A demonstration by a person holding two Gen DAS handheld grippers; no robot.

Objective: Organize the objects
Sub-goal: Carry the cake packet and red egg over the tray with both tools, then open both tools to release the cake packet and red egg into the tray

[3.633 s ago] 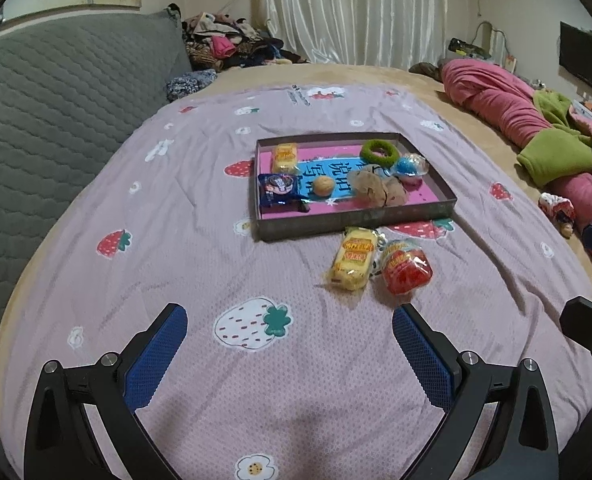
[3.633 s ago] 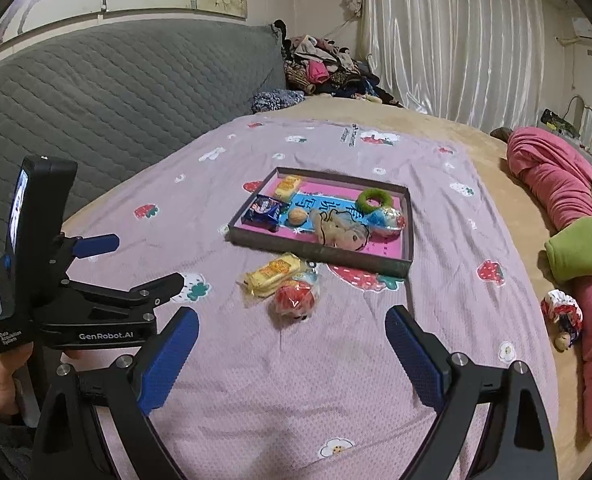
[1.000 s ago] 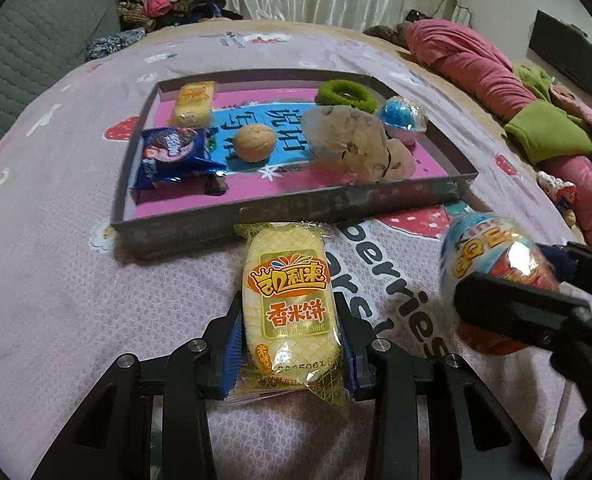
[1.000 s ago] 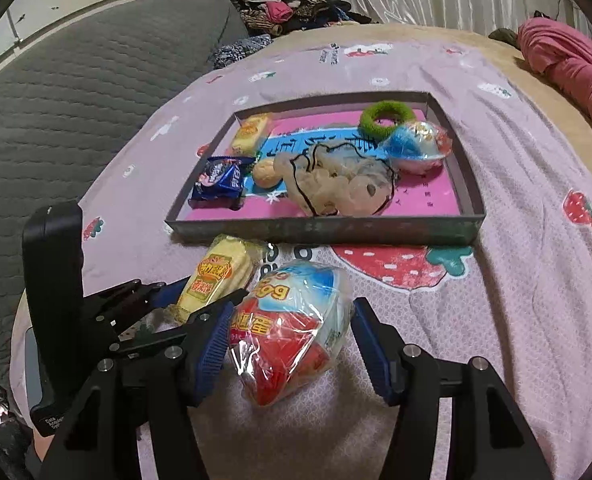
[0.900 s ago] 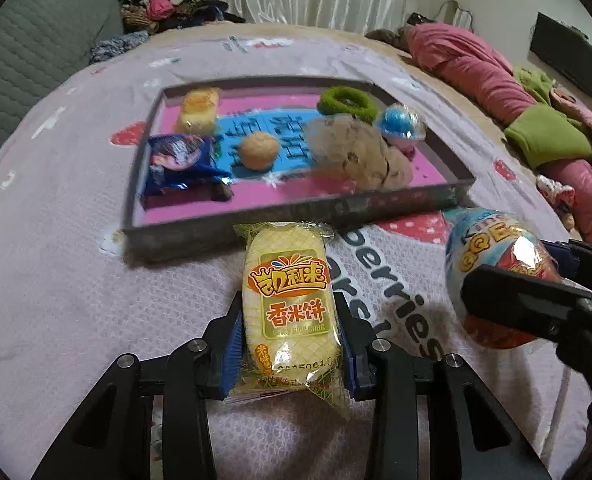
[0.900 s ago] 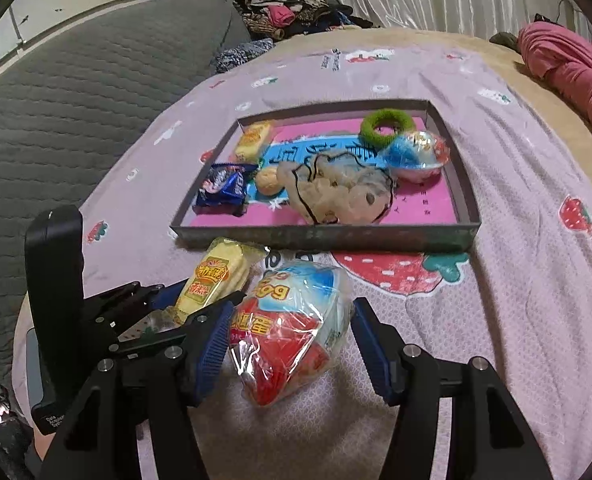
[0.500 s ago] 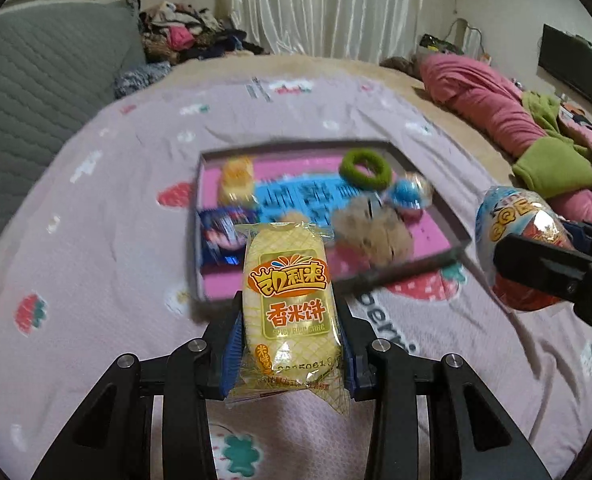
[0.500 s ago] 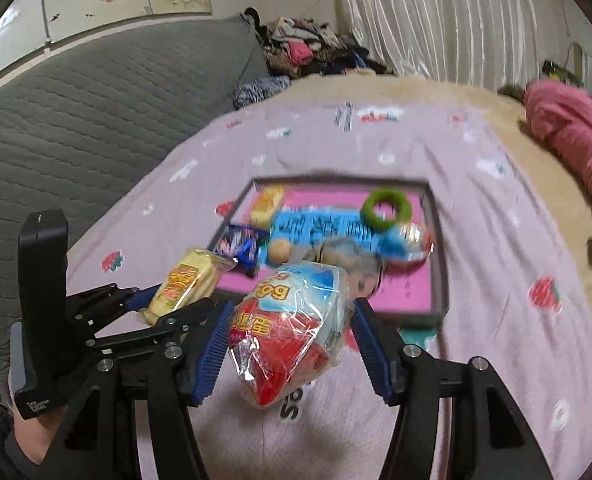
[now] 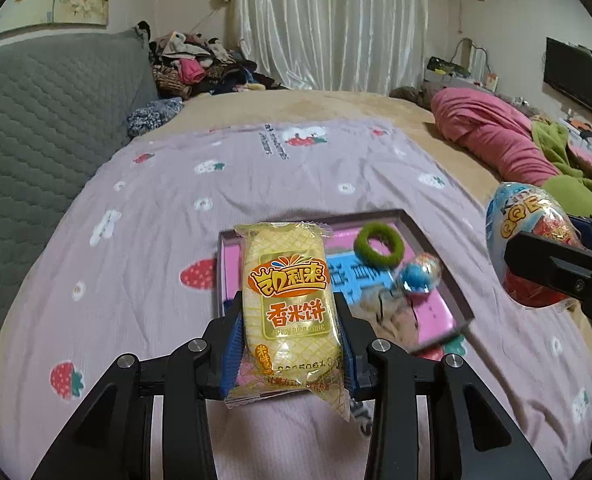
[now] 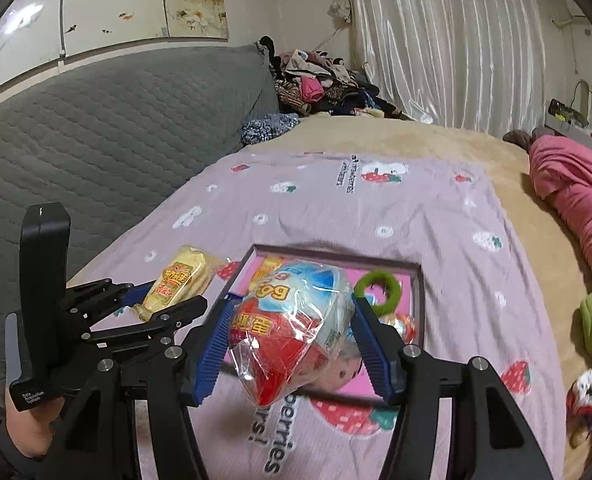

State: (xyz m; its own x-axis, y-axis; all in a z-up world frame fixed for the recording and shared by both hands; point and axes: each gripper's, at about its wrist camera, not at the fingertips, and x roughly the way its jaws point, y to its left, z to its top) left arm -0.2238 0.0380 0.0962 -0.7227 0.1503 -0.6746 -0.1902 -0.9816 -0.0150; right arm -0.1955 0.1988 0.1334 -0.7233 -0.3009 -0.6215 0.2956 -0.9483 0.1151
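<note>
Both packets had risen off the bedspread (image 9: 143, 216) since a second before, and the tray (image 9: 440, 256) now lay lower and farther away in both views. Left hand-held gripper (image 9: 289, 330) was clamped on the yellow rice-cracker packet (image 9: 285, 304), its blue pads pressing the packet's two long sides, held in the air over the tray's near left part. Right hand-held gripper (image 10: 291, 334) was closed on the wrapped toy egg (image 10: 291, 320), also in the air above the tray. Beyond them, inside the tray, lay a green ring (image 9: 379, 247), a second wrapped egg (image 9: 420, 272) just beside it and a blurred plush toy. Farther back, pink bedding (image 9: 492, 136) lay on the bed.
</note>
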